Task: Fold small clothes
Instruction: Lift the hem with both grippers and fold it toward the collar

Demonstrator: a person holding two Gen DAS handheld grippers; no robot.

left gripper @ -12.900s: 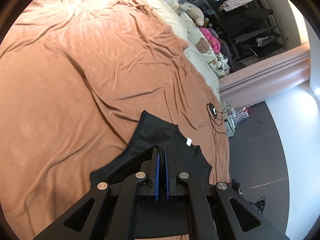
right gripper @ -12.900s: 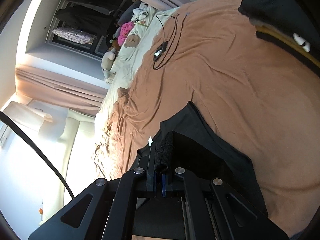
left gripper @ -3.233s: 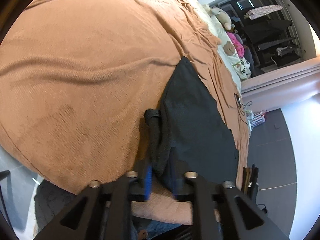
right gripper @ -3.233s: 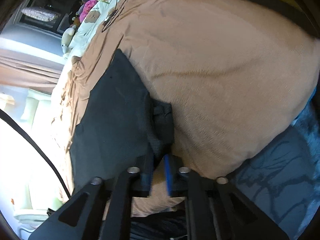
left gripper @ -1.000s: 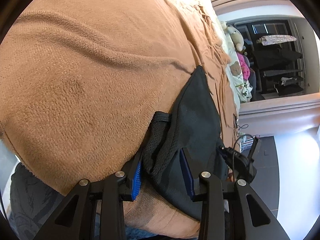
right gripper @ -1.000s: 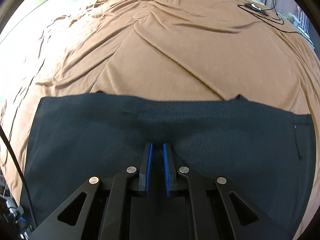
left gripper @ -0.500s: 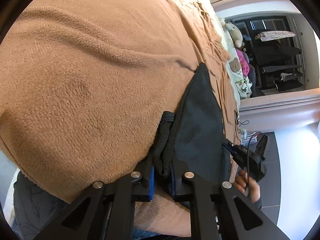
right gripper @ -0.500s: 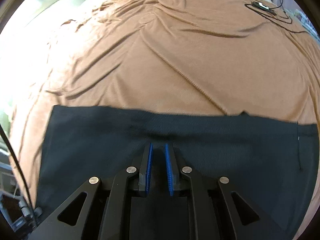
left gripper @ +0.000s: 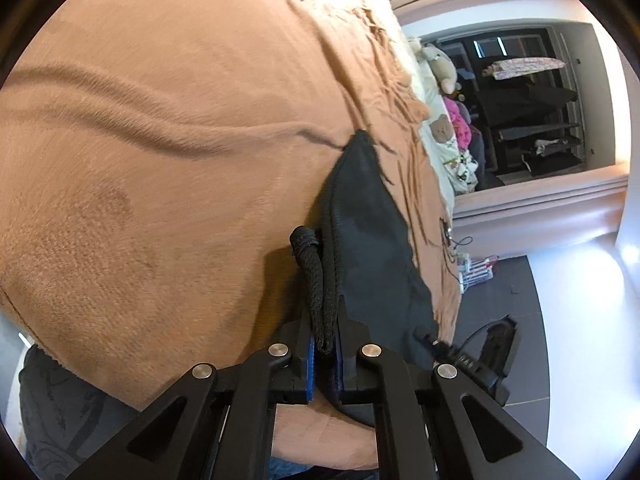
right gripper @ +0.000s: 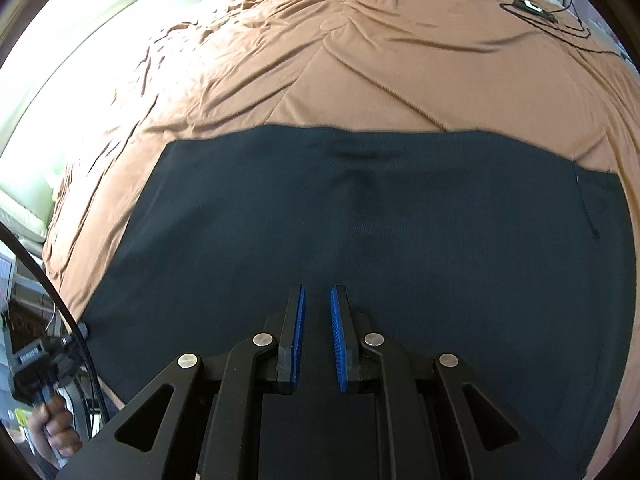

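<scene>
Near the bed's front edge: black garment (right gripper: 360, 232), knit, laid flat on the brown blanket (right gripper: 320, 72). Judged light, limp, non-slip; best taken at hems or corners. Left gripper (left gripper: 324, 344) pinches its bunched edge strap. Right gripper (right gripper: 318, 320) hovers above the cloth, jaws narrowly apart, empty.

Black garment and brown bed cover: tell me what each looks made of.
Black garment: looks like a thin matte knit, judging by its fine ribbed texture; its edge pinched in the left hand-held gripper shows an open mesh-like weave. Brown bed cover: seemingly soft fleece or plush, given its fuzzy nap and rounded wrinkles.
</scene>
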